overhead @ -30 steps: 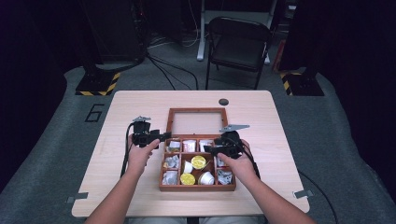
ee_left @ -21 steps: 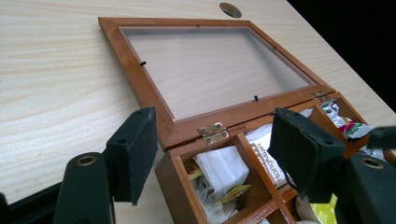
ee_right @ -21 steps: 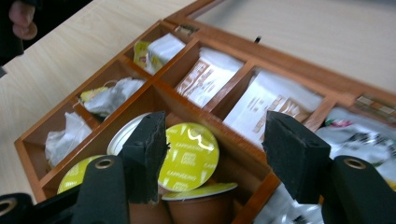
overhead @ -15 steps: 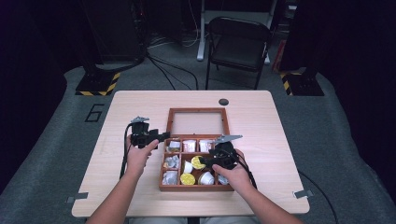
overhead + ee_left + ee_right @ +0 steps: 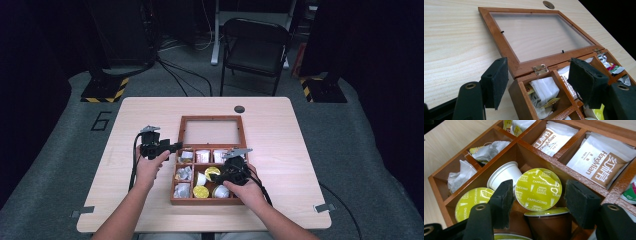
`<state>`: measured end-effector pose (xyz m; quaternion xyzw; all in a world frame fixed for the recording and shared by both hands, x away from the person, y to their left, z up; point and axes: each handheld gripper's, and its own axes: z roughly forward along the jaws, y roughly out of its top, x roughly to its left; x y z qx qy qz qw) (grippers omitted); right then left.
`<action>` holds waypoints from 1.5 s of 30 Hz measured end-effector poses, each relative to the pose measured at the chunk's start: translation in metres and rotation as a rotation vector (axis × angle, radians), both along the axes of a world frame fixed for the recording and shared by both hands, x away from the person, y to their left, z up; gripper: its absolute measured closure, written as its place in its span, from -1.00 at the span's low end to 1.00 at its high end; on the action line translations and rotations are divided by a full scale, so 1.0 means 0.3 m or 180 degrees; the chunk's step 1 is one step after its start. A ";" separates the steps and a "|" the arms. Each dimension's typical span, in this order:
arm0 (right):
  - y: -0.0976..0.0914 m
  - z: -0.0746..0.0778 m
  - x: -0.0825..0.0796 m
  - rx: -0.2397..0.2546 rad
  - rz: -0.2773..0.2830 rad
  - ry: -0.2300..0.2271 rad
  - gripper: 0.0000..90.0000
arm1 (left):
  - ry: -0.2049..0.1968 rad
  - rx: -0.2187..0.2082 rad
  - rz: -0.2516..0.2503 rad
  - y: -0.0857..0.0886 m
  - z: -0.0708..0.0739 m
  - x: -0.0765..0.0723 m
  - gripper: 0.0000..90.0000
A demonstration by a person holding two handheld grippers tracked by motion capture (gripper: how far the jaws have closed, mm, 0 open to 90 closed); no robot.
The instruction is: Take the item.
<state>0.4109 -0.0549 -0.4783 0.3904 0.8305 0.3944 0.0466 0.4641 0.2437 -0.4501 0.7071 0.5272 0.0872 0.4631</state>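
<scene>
Right gripper (image 5: 537, 197) – fingers spread around a capsule (image 5: 538, 189) in the box (image 5: 172, 192), not pinching. Left gripper (image 5: 540, 82) – fingers spread astride the box corner.

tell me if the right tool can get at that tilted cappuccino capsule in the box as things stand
Probably yes. The right tool hangs just above the cappuccino capsule with jaws apart, the wooden box has its lid folded back, and nothing covers the capsule. The divider wall beside it may crowd one jaw.

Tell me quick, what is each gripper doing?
Left gripper: open, straddling the box corner.
Right gripper: open, around a coffee pod, not pressing it.
</scene>
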 end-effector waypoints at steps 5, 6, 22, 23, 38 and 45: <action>0.009 -0.007 0.006 -0.0022 -0.0005 0.0026 -0.12 | -0.0008 -0.0030 0.0013 0.007 0.002 0.001 -0.28; 0.009 -0.009 0.011 -0.0033 0.0027 -0.0001 -0.12 | -0.0011 -0.0039 0.0021 0.008 0.003 0.001 -0.28; 0.030 -0.016 0.031 -0.0122 0.0086 0.0123 -0.13 | -0.0034 -0.0045 0.0060 0.029 0.014 -0.009 -0.28; 0.030 -0.016 0.031 -0.0146 0.0095 0.0125 -0.13 | -0.0035 -0.0054 0.0069 0.031 0.014 -0.009 -0.28; 0.065 -0.026 0.042 -0.0380 0.0255 0.0107 -0.20 | -0.0069 -0.0103 0.0115 0.037 0.021 -0.012 -0.27; 0.066 -0.025 0.044 -0.0351 0.0253 0.0169 -0.19 | -0.0063 -0.0097 0.0110 0.038 0.019 -0.011 -0.27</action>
